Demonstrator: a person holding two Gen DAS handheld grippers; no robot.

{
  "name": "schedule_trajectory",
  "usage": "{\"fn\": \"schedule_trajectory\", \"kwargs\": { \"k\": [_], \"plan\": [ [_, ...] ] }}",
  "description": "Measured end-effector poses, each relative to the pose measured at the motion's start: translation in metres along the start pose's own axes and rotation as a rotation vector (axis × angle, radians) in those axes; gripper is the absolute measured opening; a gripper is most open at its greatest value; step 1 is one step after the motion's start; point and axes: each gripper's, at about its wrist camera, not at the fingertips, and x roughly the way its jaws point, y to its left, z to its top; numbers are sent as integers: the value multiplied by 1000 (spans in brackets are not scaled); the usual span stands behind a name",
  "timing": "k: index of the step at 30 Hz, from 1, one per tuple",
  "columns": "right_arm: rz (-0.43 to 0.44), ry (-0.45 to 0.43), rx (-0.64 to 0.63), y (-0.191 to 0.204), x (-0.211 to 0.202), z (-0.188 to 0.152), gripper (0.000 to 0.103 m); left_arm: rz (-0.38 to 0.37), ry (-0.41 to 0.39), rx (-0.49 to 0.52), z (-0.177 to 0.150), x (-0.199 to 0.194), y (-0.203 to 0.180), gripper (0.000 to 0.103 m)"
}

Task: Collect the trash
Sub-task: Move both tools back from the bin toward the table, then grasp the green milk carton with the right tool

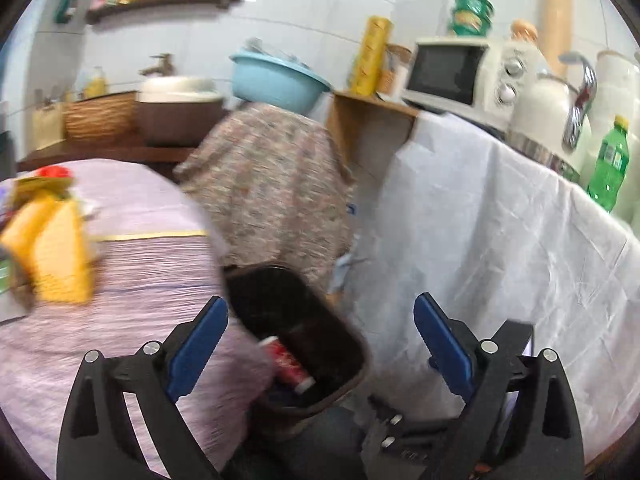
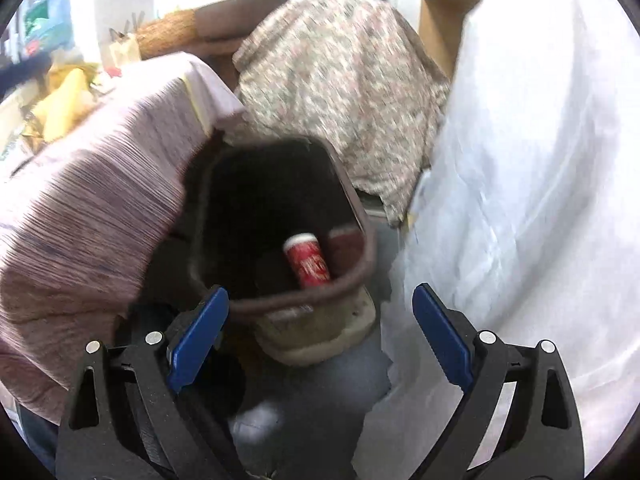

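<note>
Both of my grippers are empty. The left gripper (image 1: 320,344) has its jaws spread wide with nothing between them, and the right gripper (image 2: 320,336) is released just the same. Low in the centre of both views sits the dark brown bin (image 1: 352,380), wedged between the purple-striped cloth (image 1: 140,280) on the left and the white sheet (image 1: 500,240) on the right. A red can (image 2: 307,261) already lies on its side at the bottom of the bin, against the near wall.

For the next piece of trash I would look to the upper left of the left view, where a yellow packet (image 1: 56,256) sits on the striped cloth amid blurred clutter. I judge it light and soft, likely to crumple, so I would pinch it across a flat edge rather than the middle. A can like the one binned is light, thin-walled and slick; I would close across its body gently.
</note>
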Motion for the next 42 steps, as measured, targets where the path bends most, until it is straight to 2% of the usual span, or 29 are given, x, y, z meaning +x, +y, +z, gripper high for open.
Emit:
{"fn": "schedule_trajectory", "kwargs": {
  "k": [3, 6, 8, 12, 13, 16, 18, 22, 28, 33, 40, 42],
  "plan": [
    [55, -61, -34, 21, -17, 17, 92, 64, -39, -20, -6, -31, 24, 96],
    [112, -121, -116, 51, -32, 33, 92, 166, -50, -23, -14, -59, 46, 96],
    [177, -147, -179, 72, -39, 45, 92, 263, -42, -30, -21, -75, 63, 96],
    [401, -150, -326, 127, -49, 71, 92, 411, -28, -84, -39, -110, 103, 96],
    [480, -146, -374, 145, -53, 78, 92, 431, -28, -98, -42, -118, 114, 96],
    [609, -147, -515, 197, -60, 93, 92, 499, -11, -152, -53, -139, 142, 96],
    [660, -138, -611, 233, -59, 104, 92, 527, -5, -190, -61, -154, 158, 96],
    [704, -130, -760, 291, -54, 121, 92, 576, 5, -230, -73, -178, 180, 96],
    [646, -131, -981, 373, -44, 150, 90, 602, 12, -253, -86, -200, 197, 96],
    [550, -87, -1205, 429, -22, 147, 84, 593, 15, -264, -91, -206, 202, 96],
    [453, -60, -1355, 460, -1, 139, 83, 575, 9, -260, -93, -213, 203, 96],
    [433, -42, -1385, 466, 5, 137, 78, 569, 5, -262, -94, -216, 205, 96]
  ]
}}
